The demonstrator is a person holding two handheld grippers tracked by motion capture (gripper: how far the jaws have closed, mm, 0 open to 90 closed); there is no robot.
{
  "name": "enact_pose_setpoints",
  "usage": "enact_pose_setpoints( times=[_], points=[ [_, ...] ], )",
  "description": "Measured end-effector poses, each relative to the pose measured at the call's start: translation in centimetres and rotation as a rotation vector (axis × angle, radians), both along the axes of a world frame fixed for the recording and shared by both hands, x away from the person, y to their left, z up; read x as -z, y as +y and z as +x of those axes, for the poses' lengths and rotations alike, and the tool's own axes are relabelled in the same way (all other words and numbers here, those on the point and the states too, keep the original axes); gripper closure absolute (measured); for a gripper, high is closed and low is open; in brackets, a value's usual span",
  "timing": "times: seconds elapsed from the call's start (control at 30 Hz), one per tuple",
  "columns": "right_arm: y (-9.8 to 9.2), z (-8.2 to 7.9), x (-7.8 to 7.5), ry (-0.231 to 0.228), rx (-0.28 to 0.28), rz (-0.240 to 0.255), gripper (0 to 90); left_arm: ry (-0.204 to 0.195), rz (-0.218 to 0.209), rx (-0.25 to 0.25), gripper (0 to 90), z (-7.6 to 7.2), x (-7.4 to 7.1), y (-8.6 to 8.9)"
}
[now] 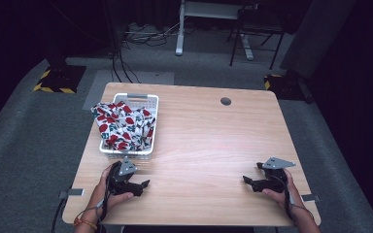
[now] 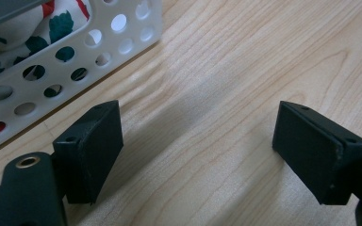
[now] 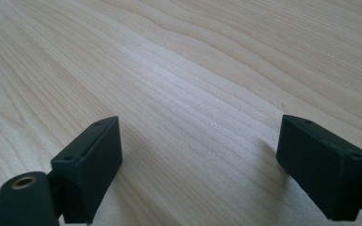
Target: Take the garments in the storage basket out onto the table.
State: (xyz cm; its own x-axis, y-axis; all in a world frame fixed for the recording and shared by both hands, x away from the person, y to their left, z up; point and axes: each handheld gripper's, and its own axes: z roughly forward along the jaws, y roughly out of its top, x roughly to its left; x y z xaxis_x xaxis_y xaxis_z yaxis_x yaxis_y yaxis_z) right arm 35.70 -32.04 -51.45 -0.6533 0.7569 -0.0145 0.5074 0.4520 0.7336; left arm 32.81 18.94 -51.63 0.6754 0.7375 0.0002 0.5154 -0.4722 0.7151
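Both blocky black claws, left claw [image 1: 144,184] and right claw [image 1: 246,180], rest gaping on the woodgrain desk [image 1: 209,141]. Just beyond the left claw sits a perforated white plastic basket [image 1: 148,103] of floral cloth [image 1: 122,126].

Your table [image 1: 209,141] is light wood with a fine wavy grain, marked by one dark round hole [image 1: 226,101] near its far edge. Your basket [image 1: 151,104] is white plastic dotted with round holes, and the cloth [image 1: 121,127] in it is white, printed with red blooms and dark green leaves. Your left gripper [image 1: 144,184] and right gripper [image 1: 246,180] are both matt black, each carrying a grey plate on top, and a red and yellow band [image 1: 85,224] sits on your left wrist.
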Motion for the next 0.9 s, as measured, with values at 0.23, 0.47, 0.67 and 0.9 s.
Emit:
enact_pose_setpoints(
  times=[0.23, 0.47, 0.67, 0.9],
  points=[
    [0.0, 0.0, 0.0, 0.0, -0.004, -0.001, 14.9, 0.016, 0.012, -0.016, 16.6, 0.0, -0.2, -0.2],
    [0.0, 0.1, 0.0, 0.001, -0.009, -0.001, 14.7, 0.02, 0.03, -0.02, 18.8, -0.2, -0.6, -0.7],
    [-0.1, 0.1, 0.0, 0.002, -0.011, -0.001, 14.7, 0.004, 0.017, -0.004, 18.9, -0.5, -1.7, -0.9],
    [-0.1, 0.1, 0.0, 0.001, -0.016, 0.0, 14.7, -0.019, 0.008, -0.003, 19.0, -0.6, -2.6, -1.2]
  ],
)
